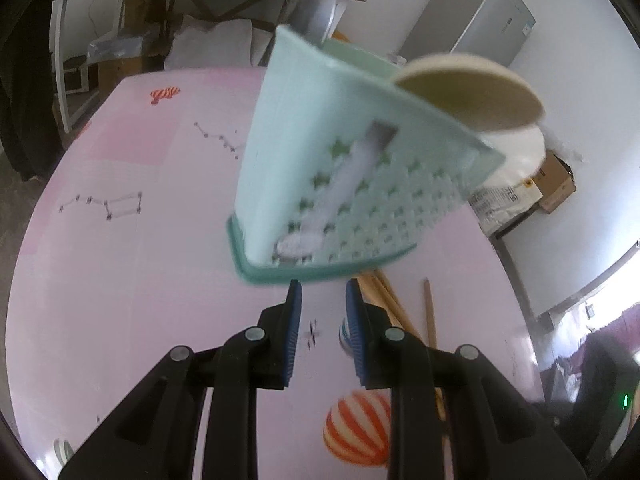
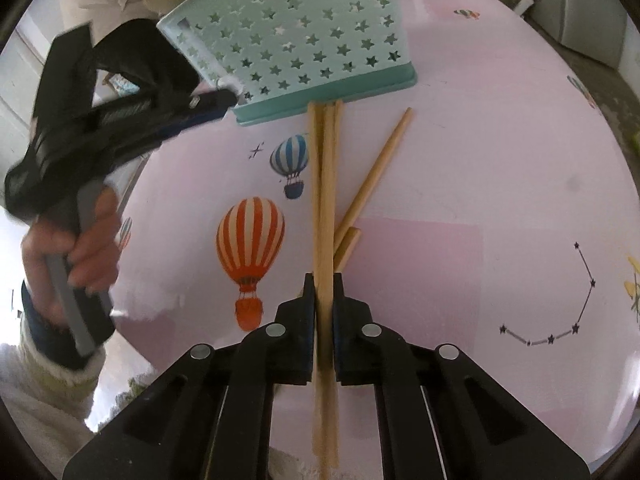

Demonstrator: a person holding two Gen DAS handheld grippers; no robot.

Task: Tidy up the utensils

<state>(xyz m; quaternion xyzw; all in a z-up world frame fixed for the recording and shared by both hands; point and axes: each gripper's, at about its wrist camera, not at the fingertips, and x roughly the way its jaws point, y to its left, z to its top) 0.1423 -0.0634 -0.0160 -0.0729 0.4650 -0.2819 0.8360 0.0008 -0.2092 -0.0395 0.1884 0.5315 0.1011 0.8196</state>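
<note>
- The chopsticks (image 2: 325,208) lie on the pink tabletop (image 2: 460,160) with their far tips just at the base of the mint-green basket (image 2: 304,52); two of them run straight out from the basket toward the right gripper, side by side.
- Two more chopsticks (image 2: 376,176) rest at a slant just to the right of that pair, apart from the basket.
- The right gripper (image 2: 323,280) is nearly closed, its pads pressed on the straight pair of chopsticks, which pass between the jaws and on below them.
- The basket has star-shaped holes and a darker green base; a pale round spoon (image 1: 472,92) and a grey utensil (image 1: 320,4) stand up out of it, and a white handle (image 1: 348,184) shows through its holes.
- The left gripper (image 1: 322,284) hovers just at the basket's near bottom edge, jaws a narrow gap apart with nothing between them.
- In the right wrist view a hand (image 2: 72,252) holds that left gripper's handle, left of the basket.
- Printed hot-air balloons (image 2: 250,248) and star patterns mark the tabletop near the basket.
</note>
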